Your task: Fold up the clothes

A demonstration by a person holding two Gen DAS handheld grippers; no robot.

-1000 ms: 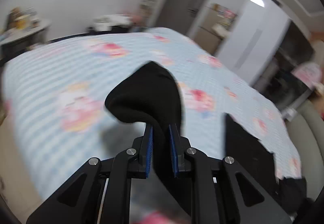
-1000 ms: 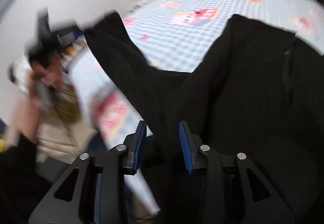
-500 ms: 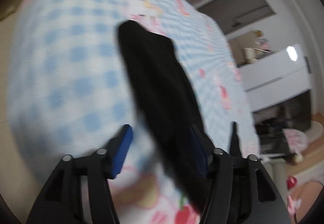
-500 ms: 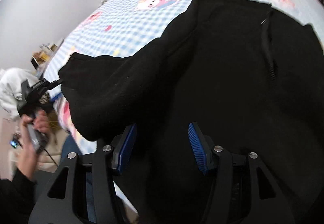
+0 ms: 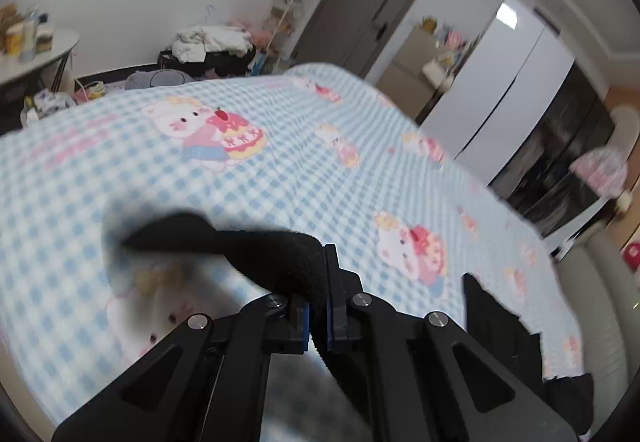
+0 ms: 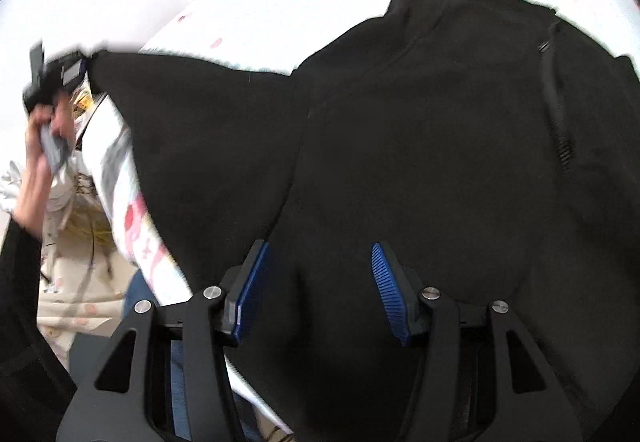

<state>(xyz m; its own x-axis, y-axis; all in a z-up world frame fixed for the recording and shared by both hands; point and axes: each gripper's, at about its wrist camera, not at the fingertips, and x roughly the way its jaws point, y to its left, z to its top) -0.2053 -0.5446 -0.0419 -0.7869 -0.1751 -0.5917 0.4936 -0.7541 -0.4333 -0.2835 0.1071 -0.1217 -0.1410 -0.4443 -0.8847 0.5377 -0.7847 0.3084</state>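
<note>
A black hoodie (image 6: 440, 142) lies spread on the bed's blue checked sheet (image 5: 280, 162), its drawstring (image 6: 556, 114) showing at the right. One sleeve (image 6: 200, 114) stretches out to the left, off the bed's edge. My left gripper (image 5: 318, 316) is shut on the end of that sleeve (image 5: 276, 250), which bulges above the blue pads. In the right wrist view it shows as the left gripper (image 6: 82, 62), held by a hand (image 6: 40, 146). My right gripper (image 6: 320, 292) stands open just above the hoodie's body, pads apart and fabric beneath them.
Another part of the hoodie (image 5: 492, 314) lies at the bed's right edge. Beyond the bed are a round table (image 5: 36, 54), a pile of laundry (image 5: 208, 42), a grey door (image 5: 360, 2) and white wardrobes (image 5: 508, 82). Clutter covers the floor (image 6: 80, 242) by the bed.
My left gripper let its jaws spread around the sleeve, then shut on its end again and swung outward. My right gripper opened wider and sank closer to the hoodie.
</note>
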